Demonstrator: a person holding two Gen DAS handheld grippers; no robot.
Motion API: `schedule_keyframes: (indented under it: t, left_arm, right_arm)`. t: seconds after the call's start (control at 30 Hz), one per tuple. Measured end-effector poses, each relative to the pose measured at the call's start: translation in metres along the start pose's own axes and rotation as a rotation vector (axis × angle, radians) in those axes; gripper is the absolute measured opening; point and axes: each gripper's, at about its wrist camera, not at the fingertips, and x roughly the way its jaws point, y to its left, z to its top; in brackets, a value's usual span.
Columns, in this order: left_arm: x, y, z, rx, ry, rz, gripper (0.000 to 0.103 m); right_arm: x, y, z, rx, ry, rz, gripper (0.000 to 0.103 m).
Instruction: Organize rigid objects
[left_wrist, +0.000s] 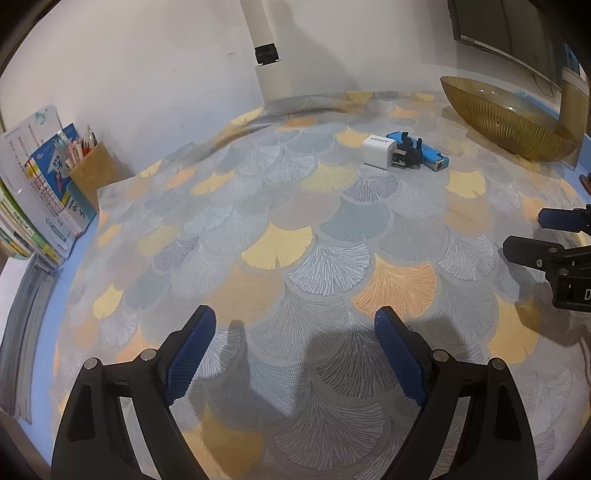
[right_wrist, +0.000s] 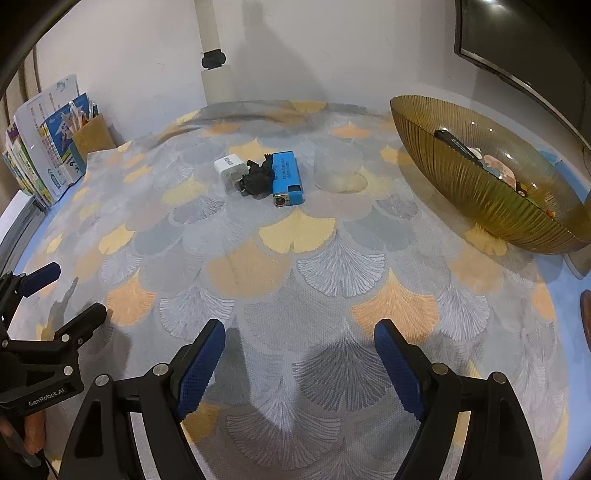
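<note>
A white charger plug (left_wrist: 376, 153) (right_wrist: 231, 170), a small black figure (left_wrist: 408, 152) (right_wrist: 257, 178) and a blue lighter-like block (left_wrist: 424, 151) (right_wrist: 286, 177) lie together on the patterned cloth, far from both grippers. A ribbed amber bowl (left_wrist: 506, 122) (right_wrist: 480, 195) stands at the right and holds a dark pen and small items. My left gripper (left_wrist: 295, 325) (right_wrist: 70, 291) is open and empty, low over the cloth. My right gripper (right_wrist: 299, 338) (left_wrist: 524, 232) is open and empty, to the right of the left one.
Books (left_wrist: 44, 192) (right_wrist: 40, 158) and a brown pen holder (left_wrist: 92, 173) (right_wrist: 92, 138) stand at the left by the wall. A clear plastic cup (left_wrist: 450, 136) (right_wrist: 338, 170) sits next to the bowl. A white post (left_wrist: 271, 70) (right_wrist: 218, 74) rises at the back.
</note>
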Motion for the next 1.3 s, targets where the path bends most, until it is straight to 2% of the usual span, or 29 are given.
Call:
schedule_keyframes:
  t: [0.07,0.2,0.27,0.3,0.37,0.47,0.53,0.63,0.7,0.73,0.77,0.8,0.87,0.93,1.0,1.1,1.17,1.23,1.27,1.3]
  left_arm:
    - [0.001,0.0,0.0,0.001,-0.001,-0.002,0.087]
    - [-0.001,0.0,-0.001,0.004,-0.006,-0.004,0.087]
    - [-0.002,-0.001,0.001,0.021,-0.004,-0.057,0.087]
    - [-0.003,0.001,0.004,0.026,0.009,-0.12,0.087]
    - [-0.006,0.007,0.018,0.032,0.026,-0.199,0.087]
    - [-0.016,0.014,0.048,0.049,-0.015,-0.237,0.087]
    - [-0.016,0.014,0.068,0.069,-0.039,-0.25,0.087]
    - [0.002,0.001,0.093,0.118,-0.049,-0.242,0.087]
    - [0.025,-0.009,0.107,0.131,-0.023,-0.26,0.086]
    - [0.033,-0.011,0.111,0.135,-0.016,-0.277,0.084]
    - [0.043,-0.015,0.116,0.14,-0.011,-0.307,0.074]
    - [0.05,-0.016,0.121,0.138,-0.003,-0.339,0.068]
    - [0.065,-0.016,0.129,0.118,0.014,-0.412,0.067]
    - [0.076,-0.019,0.134,0.113,0.027,-0.446,0.066]
    - [0.089,-0.021,0.139,0.103,0.052,-0.49,0.055]
    - [0.106,-0.025,0.142,0.076,0.079,-0.546,0.049]
    - [0.111,-0.025,0.142,0.058,0.085,-0.577,0.046]
    - [0.114,-0.026,0.141,0.041,0.09,-0.602,0.042]
    - [0.113,-0.027,0.14,0.038,0.087,-0.615,0.035]
    - [0.11,-0.028,0.139,0.04,0.08,-0.608,0.035]
  right_arm:
    - [0.001,0.0,0.0,0.002,0.003,-0.004,0.086]
    - [0.001,-0.001,0.0,0.002,0.004,-0.006,0.086]
    - [0.003,-0.001,0.002,0.004,0.015,-0.027,0.086]
    - [0.004,-0.001,0.003,0.008,0.029,-0.044,0.086]
    - [0.006,-0.002,0.009,0.038,0.093,-0.057,0.086]
    - [0.004,-0.003,0.026,0.087,0.171,0.017,0.086]
    - [-0.002,-0.001,0.041,0.083,0.153,0.053,0.086]
    - [-0.001,0.0,0.065,0.058,0.098,0.059,0.086]
    - [0.009,-0.001,0.077,0.041,0.08,0.041,0.068]
    - [0.018,-0.002,0.082,0.034,0.083,0.044,0.055]
    - [0.029,-0.004,0.086,0.033,0.094,0.06,0.051]
    - [0.034,-0.006,0.088,0.038,0.095,0.075,0.05]
    - [0.048,-0.011,0.09,0.047,0.089,0.101,0.049]
    - [0.057,-0.014,0.093,0.04,0.071,0.107,0.049]
    - [0.062,-0.013,0.098,0.019,0.05,0.105,0.048]
    - [0.069,-0.009,0.106,-0.012,0.032,0.08,0.046]
    - [0.072,-0.007,0.109,-0.024,0.019,0.067,0.038]
    - [0.074,-0.006,0.111,-0.03,0.009,0.048,0.036]
    - [0.074,-0.005,0.111,-0.033,0.004,0.043,0.032]
    - [0.074,-0.004,0.11,-0.04,0.0,0.041,0.03]
